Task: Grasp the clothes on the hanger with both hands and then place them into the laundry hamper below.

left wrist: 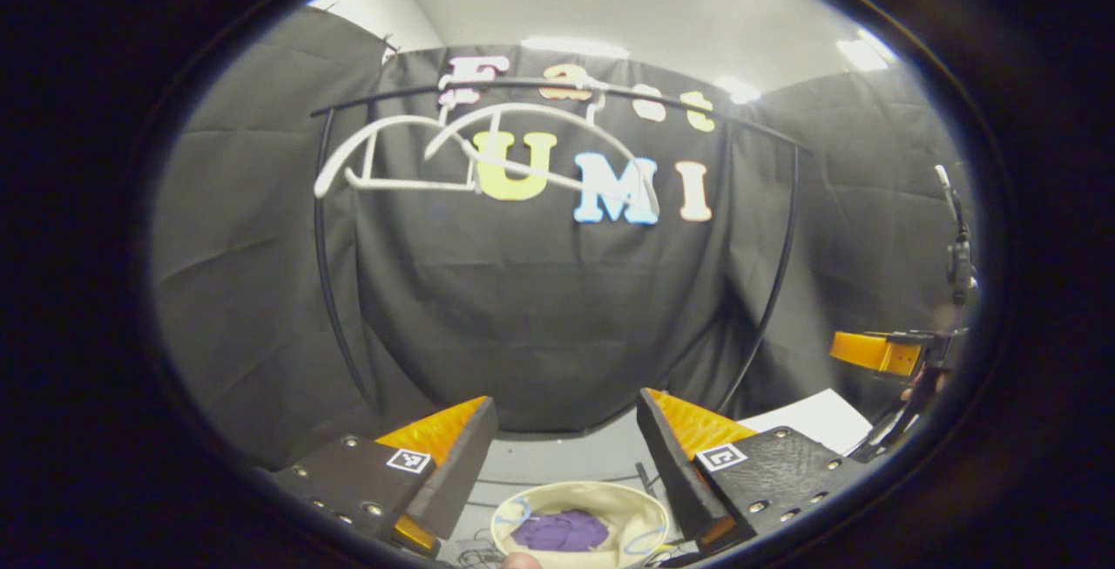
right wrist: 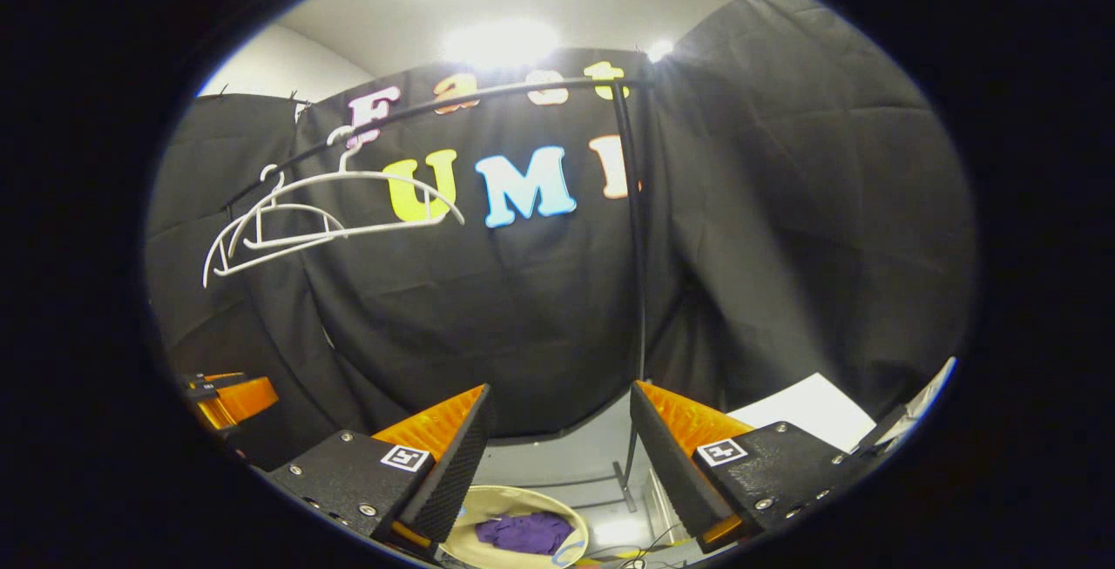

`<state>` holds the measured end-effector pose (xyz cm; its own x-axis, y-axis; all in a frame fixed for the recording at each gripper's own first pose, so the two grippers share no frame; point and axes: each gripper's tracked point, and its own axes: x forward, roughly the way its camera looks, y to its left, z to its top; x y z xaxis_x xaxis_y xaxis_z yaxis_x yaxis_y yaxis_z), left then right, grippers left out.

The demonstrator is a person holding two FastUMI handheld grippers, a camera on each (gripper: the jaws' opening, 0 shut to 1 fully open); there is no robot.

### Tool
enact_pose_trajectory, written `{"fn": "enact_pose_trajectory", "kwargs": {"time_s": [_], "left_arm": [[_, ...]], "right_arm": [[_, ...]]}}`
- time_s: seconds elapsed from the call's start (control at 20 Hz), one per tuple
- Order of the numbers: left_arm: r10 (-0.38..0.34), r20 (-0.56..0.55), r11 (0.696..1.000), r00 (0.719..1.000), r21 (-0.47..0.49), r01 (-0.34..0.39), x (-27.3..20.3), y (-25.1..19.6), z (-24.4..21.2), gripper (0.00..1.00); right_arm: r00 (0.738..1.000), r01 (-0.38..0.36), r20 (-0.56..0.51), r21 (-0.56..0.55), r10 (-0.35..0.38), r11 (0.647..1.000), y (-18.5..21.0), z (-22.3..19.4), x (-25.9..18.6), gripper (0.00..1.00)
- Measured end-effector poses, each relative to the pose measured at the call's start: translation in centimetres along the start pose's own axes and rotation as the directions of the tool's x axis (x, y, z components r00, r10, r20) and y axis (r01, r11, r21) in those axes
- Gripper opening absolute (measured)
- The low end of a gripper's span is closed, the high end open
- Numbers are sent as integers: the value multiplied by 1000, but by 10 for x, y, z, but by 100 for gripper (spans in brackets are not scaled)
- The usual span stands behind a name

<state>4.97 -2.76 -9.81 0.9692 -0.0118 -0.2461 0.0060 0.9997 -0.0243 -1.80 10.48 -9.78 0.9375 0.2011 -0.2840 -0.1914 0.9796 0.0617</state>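
Note:
Purple clothes (left wrist: 560,531) lie crumpled inside the round cream laundry hamper (left wrist: 643,517) on the floor below. In the right gripper view the same purple clothes (right wrist: 525,531) sit in the hamper (right wrist: 488,499). Two bare white hangers (left wrist: 435,159) hang from the black rail (left wrist: 557,88); they also appear as hangers (right wrist: 305,216) in the right gripper view. My left gripper (left wrist: 564,443) is open above the hamper with nothing between its fingers. My right gripper (right wrist: 562,434) is open and likewise holds nothing. The other gripper (left wrist: 880,351) appears at the right edge.
The black rack's curved side posts (left wrist: 327,290) and upright post (right wrist: 640,229) frame the hamper. A white sheet (left wrist: 814,419) lies on the grey floor at the right. Cables (right wrist: 636,552) trail on the floor near the rack's foot.

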Motion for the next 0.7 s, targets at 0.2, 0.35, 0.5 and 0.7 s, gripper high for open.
{"fn": "enact_pose_trajectory", "kwargs": {"time_s": [0.2, 0.35, 0.5, 0.7], "left_arm": [[7, 117, 1000, 993, 6, -8, -9, 12, 71, 99], [3, 222, 999, 975, 47, -14, -31, 17, 122, 93], [15, 275, 999, 961, 30, -24, -48, 19, 166, 96], [58, 325, 998, 944, -47, -45, -69, 35, 180, 93]], "right_arm": [[992, 19, 123, -12, -17, 1000, -8, 56, -9, 95], [977, 47, 209, -47, -36, 998, -19, 88, -16, 91], [954, 85, 295, -95, -54, 992, -32, 115, -23, 91], [949, 94, 309, -82, -65, 992, -44, 124, -33, 91]]}}
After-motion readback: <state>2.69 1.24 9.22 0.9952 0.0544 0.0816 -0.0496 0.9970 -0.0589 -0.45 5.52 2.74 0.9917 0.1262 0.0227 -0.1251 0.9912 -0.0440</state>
